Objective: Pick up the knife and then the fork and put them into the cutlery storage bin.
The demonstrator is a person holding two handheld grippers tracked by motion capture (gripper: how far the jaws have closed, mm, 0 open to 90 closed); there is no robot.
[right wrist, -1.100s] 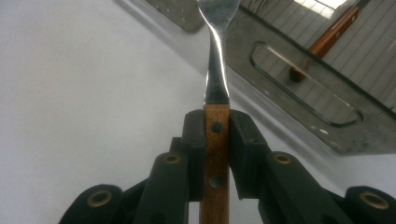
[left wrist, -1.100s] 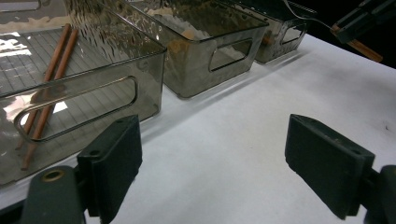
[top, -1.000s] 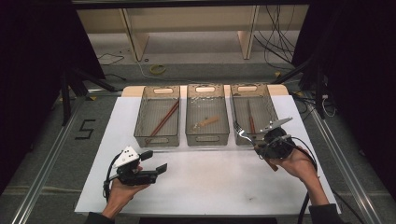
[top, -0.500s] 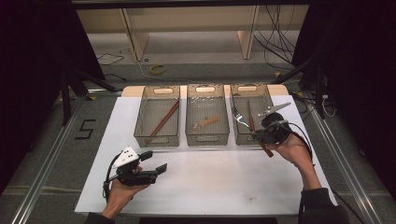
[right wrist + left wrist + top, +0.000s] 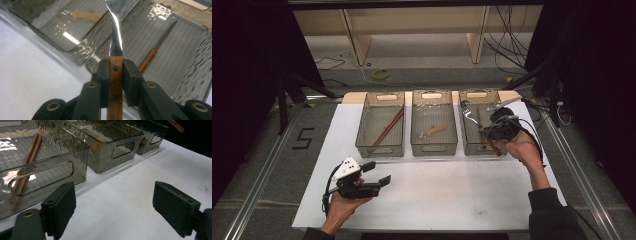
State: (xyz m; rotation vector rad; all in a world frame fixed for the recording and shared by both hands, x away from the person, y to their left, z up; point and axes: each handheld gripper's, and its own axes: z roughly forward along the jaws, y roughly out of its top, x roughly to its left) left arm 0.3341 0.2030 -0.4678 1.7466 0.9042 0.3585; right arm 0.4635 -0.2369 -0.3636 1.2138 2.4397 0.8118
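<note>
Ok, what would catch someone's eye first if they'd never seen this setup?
Probably the fork with the wooden handle, clamped in the right tool over the right-hand bin, where a knife lies. Next, the three smoky clear bins in a row on the white table, the left bin holding chopsticks.

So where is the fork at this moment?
In the high view the fork is on the right, held by its wooden handle in the right gripper above the rightmost bin, where a knife lies.

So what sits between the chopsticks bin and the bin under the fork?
In the high view, the middle bin stands between the chopsticks bin and the right bin, holding a small wooden-handled utensil.
</note>
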